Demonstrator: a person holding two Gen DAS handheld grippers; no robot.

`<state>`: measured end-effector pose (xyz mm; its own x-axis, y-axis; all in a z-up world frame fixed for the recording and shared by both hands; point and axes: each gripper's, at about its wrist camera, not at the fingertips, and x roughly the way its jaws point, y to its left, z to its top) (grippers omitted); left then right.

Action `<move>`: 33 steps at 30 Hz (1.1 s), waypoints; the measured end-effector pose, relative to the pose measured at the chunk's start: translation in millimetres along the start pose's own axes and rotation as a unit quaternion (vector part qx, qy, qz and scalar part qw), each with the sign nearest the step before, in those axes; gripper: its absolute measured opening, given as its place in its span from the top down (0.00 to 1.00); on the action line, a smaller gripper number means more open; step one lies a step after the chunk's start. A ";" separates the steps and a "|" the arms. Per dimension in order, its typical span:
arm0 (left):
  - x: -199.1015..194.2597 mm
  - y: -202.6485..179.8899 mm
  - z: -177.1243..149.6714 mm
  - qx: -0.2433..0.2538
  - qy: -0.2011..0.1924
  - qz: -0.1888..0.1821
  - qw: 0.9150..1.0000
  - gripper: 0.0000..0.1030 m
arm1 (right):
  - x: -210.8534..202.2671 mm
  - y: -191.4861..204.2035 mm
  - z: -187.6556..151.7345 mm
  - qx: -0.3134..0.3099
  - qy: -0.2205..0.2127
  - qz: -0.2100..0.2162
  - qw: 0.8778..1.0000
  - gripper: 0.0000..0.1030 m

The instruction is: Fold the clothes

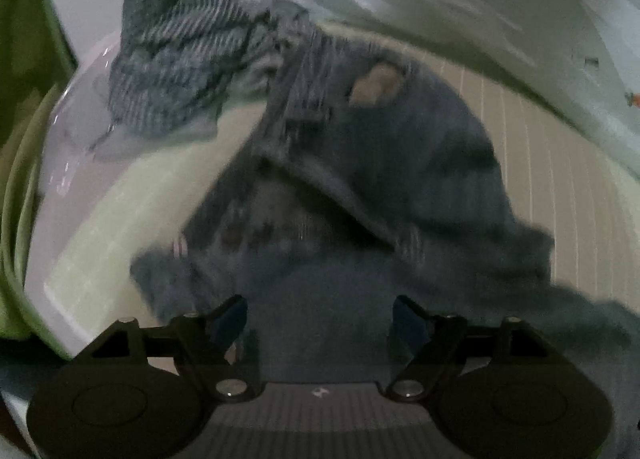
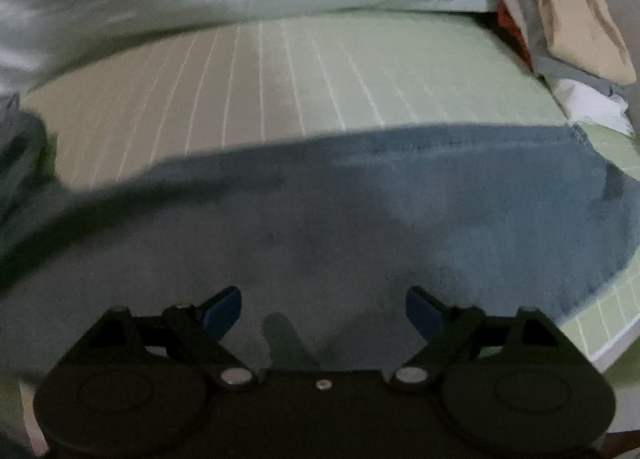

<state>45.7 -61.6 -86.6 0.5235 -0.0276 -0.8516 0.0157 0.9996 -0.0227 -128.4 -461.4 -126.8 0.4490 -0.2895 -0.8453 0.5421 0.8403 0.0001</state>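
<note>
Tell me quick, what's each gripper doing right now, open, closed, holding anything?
Left gripper: tongs open, holding nothing, over the jeans.
Right gripper: tongs open, holding nothing, over the jeans.

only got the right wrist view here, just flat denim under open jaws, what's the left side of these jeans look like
Observer: On the left wrist view the jeans are bunched in a heap at the waistband, with a tan patch showing.
Operator: left holding anything
Observer: No, the left gripper is open over the denim, gripping nothing.
Operator: other clothes over there
Observer: Yes, a grey striped garment lies crumpled beyond the jeans, next to the heap.
</note>
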 end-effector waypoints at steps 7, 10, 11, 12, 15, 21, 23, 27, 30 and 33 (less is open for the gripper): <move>24.5 -18.4 72.5 0.023 -0.032 -0.030 0.999 0.15 | 17.3 16.2 41.3 0.038 -0.019 -0.018 0.999 0.11; 43.9 -37.7 105.9 0.025 -0.037 -0.048 0.998 0.11 | 29.7 18.7 64.1 0.056 -0.025 -0.029 0.998 0.11; 52.1 -48.3 116.9 0.028 -0.035 -0.059 0.997 0.10 | 35.4 18.5 71.4 0.063 -0.026 -0.033 0.997 0.11; 59.9 -59.4 125.0 0.031 -0.032 -0.067 0.997 0.10 | 41.2 18.4 78.7 0.070 -0.028 -0.037 0.996 0.11; 84.4 -95.3 141.4 0.035 -0.021 -0.073 0.997 0.08 | 62.1 16.2 102.9 0.094 -0.025 -0.049 0.994 0.11; 131.4 -151.7 141.0 0.084 0.020 0.033 0.996 0.00 | 79.9 6.2 123.7 0.117 -0.004 -0.063 0.991 0.11; 141.3 -164.8 134.7 0.106 0.022 0.067 0.992 0.00 | 84.8 5.1 124.5 0.113 0.001 -0.074 0.991 0.11; 147.2 -180.5 121.5 0.152 0.018 0.117 0.981 0.00 | 96.1 4.4 121.4 0.116 0.019 -0.078 0.990 0.11; 140.3 -169.1 124.4 0.130 0.014 0.095 0.987 0.14 | 96.2 5.9 121.8 0.117 0.015 -0.068 0.991 0.11; 119.8 -144.5 130.6 0.087 0.002 0.073 0.994 0.69 | 89.5 7.5 122.4 0.113 -0.002 -0.064 0.992 0.11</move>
<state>217.4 -209.5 -116.9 0.5279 0.1181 -0.8411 0.0870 0.9776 0.1918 2.8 -537.1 -137.0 0.3690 -0.3892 -0.8440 0.7400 0.6725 0.0134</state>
